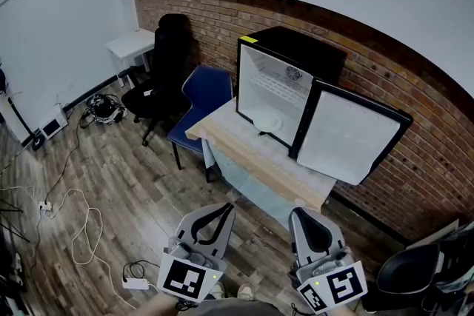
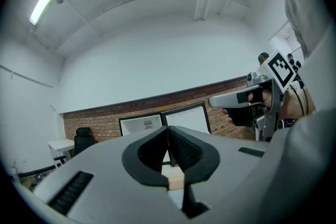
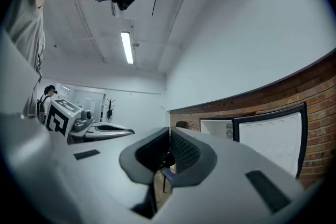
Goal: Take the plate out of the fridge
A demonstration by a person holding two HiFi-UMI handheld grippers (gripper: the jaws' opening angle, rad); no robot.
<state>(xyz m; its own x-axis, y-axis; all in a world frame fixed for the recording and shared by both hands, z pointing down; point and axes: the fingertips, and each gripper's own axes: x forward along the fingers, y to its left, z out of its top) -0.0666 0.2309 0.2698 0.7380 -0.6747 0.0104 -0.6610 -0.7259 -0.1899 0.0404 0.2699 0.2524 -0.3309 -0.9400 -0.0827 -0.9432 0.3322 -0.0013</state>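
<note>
A small black fridge [image 1: 285,85] stands on a wooden table [image 1: 244,155] against the brick wall, its door [image 1: 348,137] swung open to the right. A white plate [image 1: 266,122] lies on the fridge's floor inside. My left gripper [image 1: 224,209] and right gripper [image 1: 302,217] are low in the head view, well short of the table, both shut with nothing between the jaws. The left gripper view shows its shut jaws, the fridge [image 2: 142,126] far off and the right gripper [image 2: 216,102] held in a hand. In the right gripper view the fridge door [image 3: 270,136] shows at the right.
A blue chair [image 1: 200,103] stands at the table's left end, a black office chair [image 1: 163,70] and a white desk [image 1: 133,44] behind it. Cables and a power strip [image 1: 137,283] lie on the wood floor. Another dark chair [image 1: 415,274] is at the lower right.
</note>
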